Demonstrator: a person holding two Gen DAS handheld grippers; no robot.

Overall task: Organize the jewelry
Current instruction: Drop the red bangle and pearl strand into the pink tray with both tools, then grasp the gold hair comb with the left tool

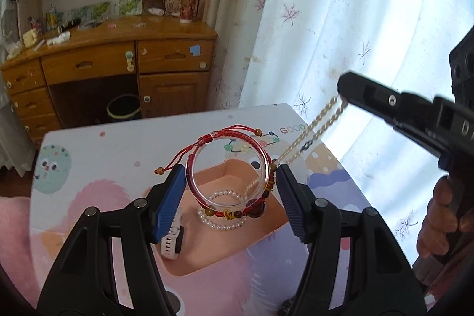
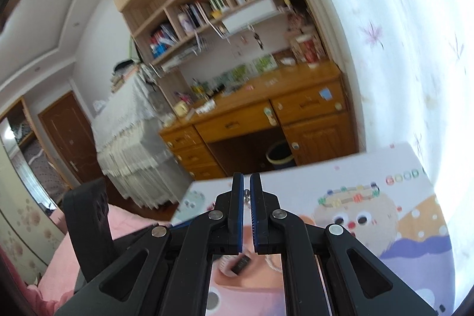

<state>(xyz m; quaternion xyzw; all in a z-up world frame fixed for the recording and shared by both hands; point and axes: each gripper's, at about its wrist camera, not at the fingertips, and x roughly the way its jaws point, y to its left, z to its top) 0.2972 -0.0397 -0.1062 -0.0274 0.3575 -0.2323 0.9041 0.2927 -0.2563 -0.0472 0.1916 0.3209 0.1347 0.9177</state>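
My left gripper (image 1: 228, 191) is shut on a clear bangle (image 1: 266, 160) wrapped with a red cord bead bracelet (image 1: 225, 135), held upright above a peach tray (image 1: 207, 253) on the cartoon table top. A pearl bracelet (image 1: 220, 224) and a white watch (image 1: 173, 242) lie in the tray. My right gripper (image 1: 343, 92) comes in from the right, shut on a gold chain (image 1: 314, 132) that hangs down toward the tray. In the right wrist view its jaws (image 2: 246, 197) are almost closed, with small beads of the chain between them.
The patterned table (image 1: 103, 156) ends at its far edge before a wooden desk (image 1: 118, 55) with a bin (image 1: 123, 107) under it. A white curtain (image 1: 340, 5) hangs on the right. A pink bedspread (image 1: 11, 215) lies left.
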